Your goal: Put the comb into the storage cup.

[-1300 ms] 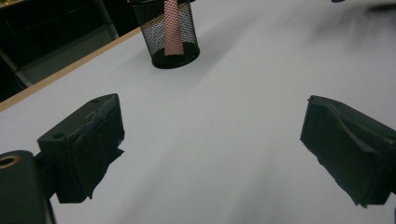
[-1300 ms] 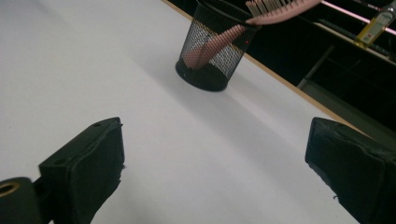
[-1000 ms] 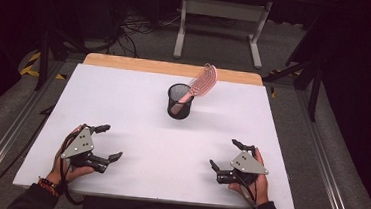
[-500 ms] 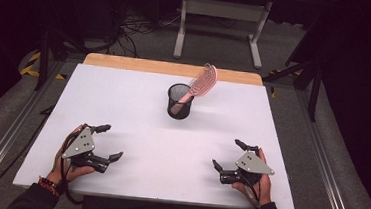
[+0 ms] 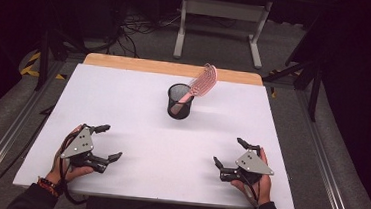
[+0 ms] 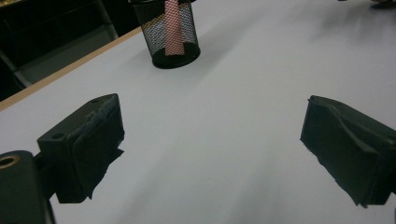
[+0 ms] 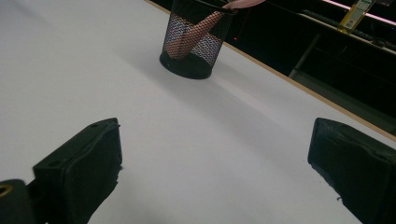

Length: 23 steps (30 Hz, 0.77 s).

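Right tongs (image 5: pixel 227 155) have drawn back slightly toward the near edge; both pairs rest apart, empty. Risk: clumsy reach tips mesh cup (image 5: pixel 179 101), spilling pink brush (image 5: pixel 201 83).

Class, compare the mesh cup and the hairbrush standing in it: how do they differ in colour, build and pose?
The mesh cup is black; the hairbrush is pink. The cup stands upright on the table; the brush leans to one side, handle down inside the cup. The cup is short and round; the brush is long and rises above its rim. Both have openwork surfaces.
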Available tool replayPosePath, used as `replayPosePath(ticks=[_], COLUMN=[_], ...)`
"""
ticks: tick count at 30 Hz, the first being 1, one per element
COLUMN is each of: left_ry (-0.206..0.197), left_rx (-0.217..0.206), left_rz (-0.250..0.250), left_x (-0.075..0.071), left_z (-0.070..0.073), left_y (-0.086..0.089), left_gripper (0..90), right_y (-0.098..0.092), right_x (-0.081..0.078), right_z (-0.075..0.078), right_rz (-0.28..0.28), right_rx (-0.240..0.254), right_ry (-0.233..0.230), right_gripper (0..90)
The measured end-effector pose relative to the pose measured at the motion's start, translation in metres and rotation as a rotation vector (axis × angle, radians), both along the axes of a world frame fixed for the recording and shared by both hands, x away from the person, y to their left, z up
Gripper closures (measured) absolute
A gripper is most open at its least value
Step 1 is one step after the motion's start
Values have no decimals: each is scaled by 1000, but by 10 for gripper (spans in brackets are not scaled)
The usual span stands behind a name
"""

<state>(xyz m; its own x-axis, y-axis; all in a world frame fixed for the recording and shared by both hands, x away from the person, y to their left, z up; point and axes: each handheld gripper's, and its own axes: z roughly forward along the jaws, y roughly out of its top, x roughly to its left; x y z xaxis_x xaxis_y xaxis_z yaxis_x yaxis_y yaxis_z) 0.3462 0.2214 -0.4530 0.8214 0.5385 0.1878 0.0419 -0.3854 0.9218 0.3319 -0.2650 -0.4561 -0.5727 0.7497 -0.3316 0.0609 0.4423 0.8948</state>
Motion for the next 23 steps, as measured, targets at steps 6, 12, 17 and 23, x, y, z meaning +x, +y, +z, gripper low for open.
replayPosePath(ticks=[6, 12, 17, 23], left_ry=[4, 2, 2, 0], left_rx=[-1, 4, 6, -2], left_rz=[4, 5, 5, 9], left_x=[0, 2, 2, 1], left_z=[0, 0, 0, 1], left_y=[2, 1, -1, 1], left_gripper=[70, 71, 71, 70], right_y=[1, 1, -1, -1], right_x=[3, 3, 3, 4], right_z=[0, -2, -1, -1], right_rz=[-2, 1, -5, -12], right_rx=[0, -16, -5, 3], right_ry=[-1, 1, 10, 14], right_gripper=[36, 36, 39, 37])
